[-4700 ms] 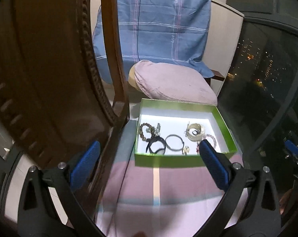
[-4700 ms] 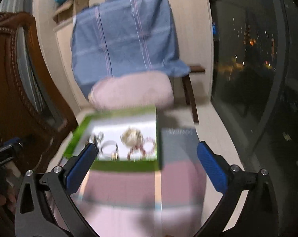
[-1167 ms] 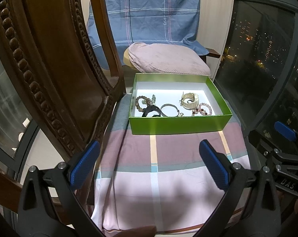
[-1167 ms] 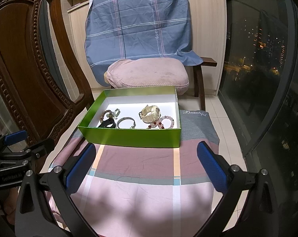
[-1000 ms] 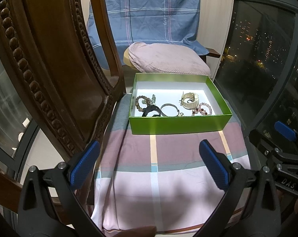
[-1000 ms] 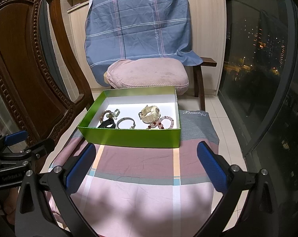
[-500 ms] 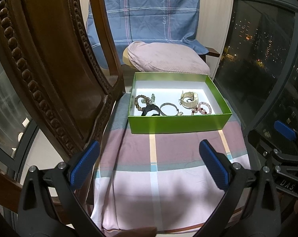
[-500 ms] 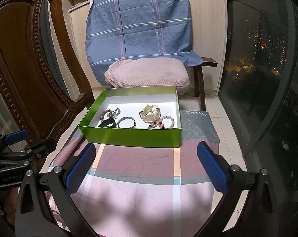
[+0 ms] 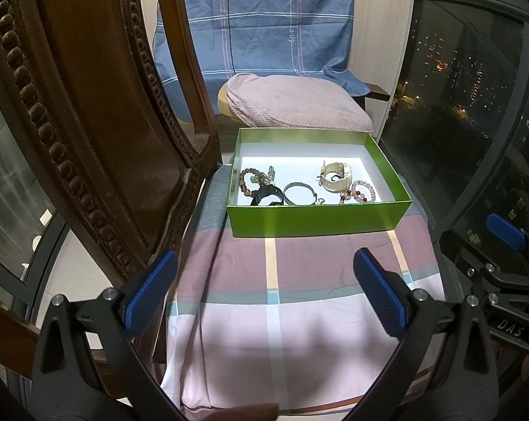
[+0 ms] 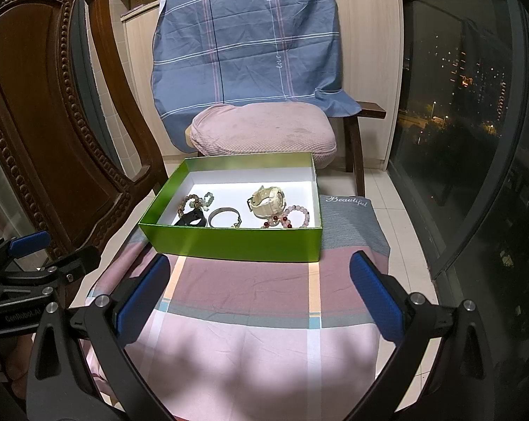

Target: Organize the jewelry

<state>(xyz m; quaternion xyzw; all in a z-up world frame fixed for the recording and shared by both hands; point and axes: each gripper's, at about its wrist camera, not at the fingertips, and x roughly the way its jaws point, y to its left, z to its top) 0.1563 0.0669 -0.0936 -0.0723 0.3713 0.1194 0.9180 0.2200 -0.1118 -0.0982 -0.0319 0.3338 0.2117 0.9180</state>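
A green box [image 9: 317,222] [image 10: 236,242] with a white floor stands on a pink checked cloth [image 9: 299,301] [image 10: 250,315]. Inside lie a cream watch [image 9: 335,172] [image 10: 268,200], a silver bangle [image 9: 299,193] [image 10: 223,216], a black band [image 9: 268,194] [image 10: 193,218], a brown bead bracelet [image 9: 249,179] [image 10: 191,200] and a pink bead bracelet [image 9: 362,191] [image 10: 296,216]. My left gripper [image 9: 264,291] is open and empty, well short of the box. My right gripper [image 10: 259,294] is open and empty, also short of it.
A carved wooden chair back [image 9: 89,105] [image 10: 43,122] rises close on the left. Behind the box is a stool with a pink cushion [image 9: 296,105] [image 10: 264,133] and a blue cloth [image 10: 247,49]. A dark glass window [image 10: 475,105] runs along the right.
Over the last second almost nothing has moved. Compared with several seconds ago, both grippers have drawn back from the box and stayed open.
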